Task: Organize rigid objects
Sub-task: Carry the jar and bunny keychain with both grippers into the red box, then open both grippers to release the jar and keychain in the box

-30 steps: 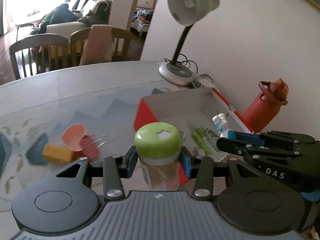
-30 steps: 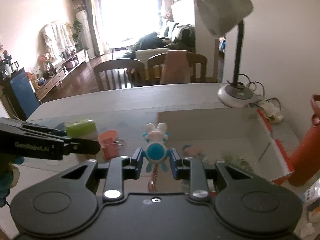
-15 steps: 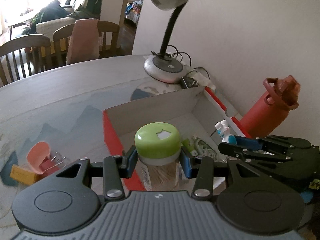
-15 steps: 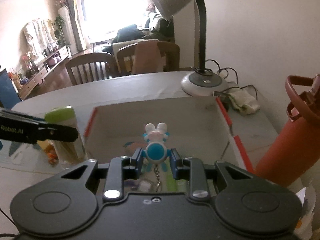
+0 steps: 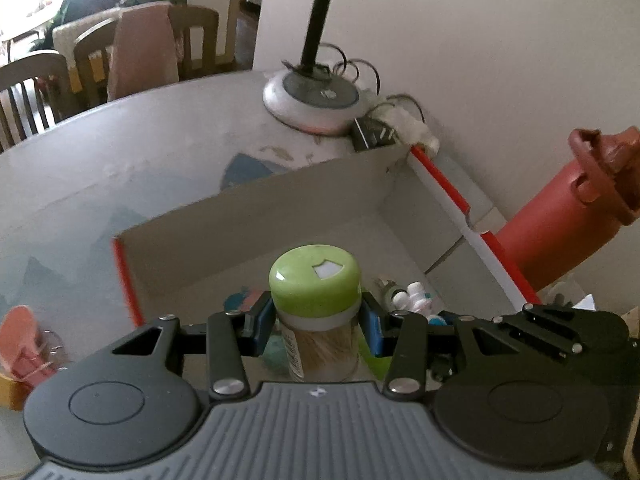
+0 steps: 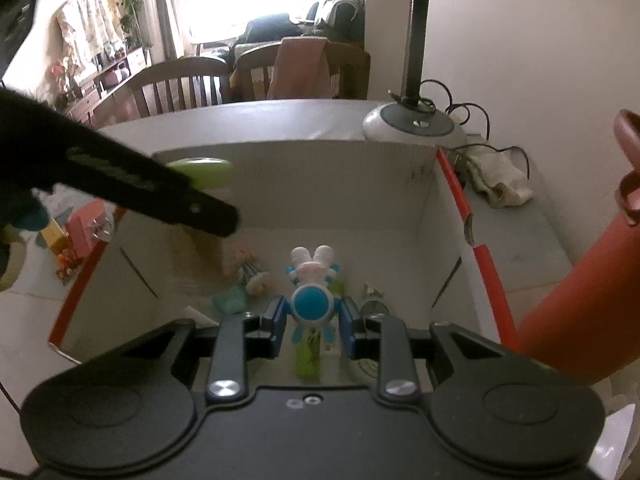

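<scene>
one jar (image 5: pixel 315 304), one rabbit toy (image 6: pixel 311 286), one box (image 6: pixel 340 176)

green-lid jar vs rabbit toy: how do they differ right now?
The green-lid jar is a clear cylinder with a flat lid; the rabbit toy is a blue-and-white figure with ears. The jar sits in the left claw, the toy in the right claw. Both are clamped over the box.

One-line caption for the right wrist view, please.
Right gripper holds a blue-and-white bunny toy above the open cardboard box; left gripper brings in a green-lidded jar.
</scene>
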Available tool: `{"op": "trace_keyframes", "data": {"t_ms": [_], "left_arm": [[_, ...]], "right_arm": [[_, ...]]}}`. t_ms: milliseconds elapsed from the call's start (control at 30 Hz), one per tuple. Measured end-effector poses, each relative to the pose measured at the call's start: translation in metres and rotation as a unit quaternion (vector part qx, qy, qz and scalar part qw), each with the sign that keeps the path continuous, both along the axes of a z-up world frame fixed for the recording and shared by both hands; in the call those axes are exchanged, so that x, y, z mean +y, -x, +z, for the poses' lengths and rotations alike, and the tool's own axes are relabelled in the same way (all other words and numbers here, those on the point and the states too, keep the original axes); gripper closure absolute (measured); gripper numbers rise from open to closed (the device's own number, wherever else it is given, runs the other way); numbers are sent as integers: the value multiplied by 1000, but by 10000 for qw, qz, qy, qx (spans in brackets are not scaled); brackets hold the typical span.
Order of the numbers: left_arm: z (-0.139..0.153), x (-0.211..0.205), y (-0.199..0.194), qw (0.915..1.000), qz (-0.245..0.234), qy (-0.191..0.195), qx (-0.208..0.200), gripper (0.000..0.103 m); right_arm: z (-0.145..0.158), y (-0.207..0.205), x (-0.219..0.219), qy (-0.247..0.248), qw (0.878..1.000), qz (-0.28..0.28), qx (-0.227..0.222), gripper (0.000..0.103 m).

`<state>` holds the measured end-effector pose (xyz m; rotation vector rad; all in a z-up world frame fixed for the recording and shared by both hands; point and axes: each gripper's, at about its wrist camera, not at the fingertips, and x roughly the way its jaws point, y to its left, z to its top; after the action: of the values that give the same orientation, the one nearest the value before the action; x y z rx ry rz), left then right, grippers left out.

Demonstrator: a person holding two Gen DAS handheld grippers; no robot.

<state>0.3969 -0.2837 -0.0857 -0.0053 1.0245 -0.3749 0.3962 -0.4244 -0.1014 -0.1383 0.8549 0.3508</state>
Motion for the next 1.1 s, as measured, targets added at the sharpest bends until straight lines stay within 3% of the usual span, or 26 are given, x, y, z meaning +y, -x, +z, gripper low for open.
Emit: {"op": "trace_keyframes", "data": {"t_ms": [533,900,1100], "left_arm": [[-51,-38,-46,9975,-66,-262,646,58],[-69,-49,-61,9954,-71,-491,818,59],[-65,-49,-60,9965,-60,-453,702,59]], "right_arm": [[-36,-23,-4,364,9981,44,503,76],[-43,-28,-6,254,9973,70,692,73],[-39,-26,-9,155,9974,52,698,72]]}}
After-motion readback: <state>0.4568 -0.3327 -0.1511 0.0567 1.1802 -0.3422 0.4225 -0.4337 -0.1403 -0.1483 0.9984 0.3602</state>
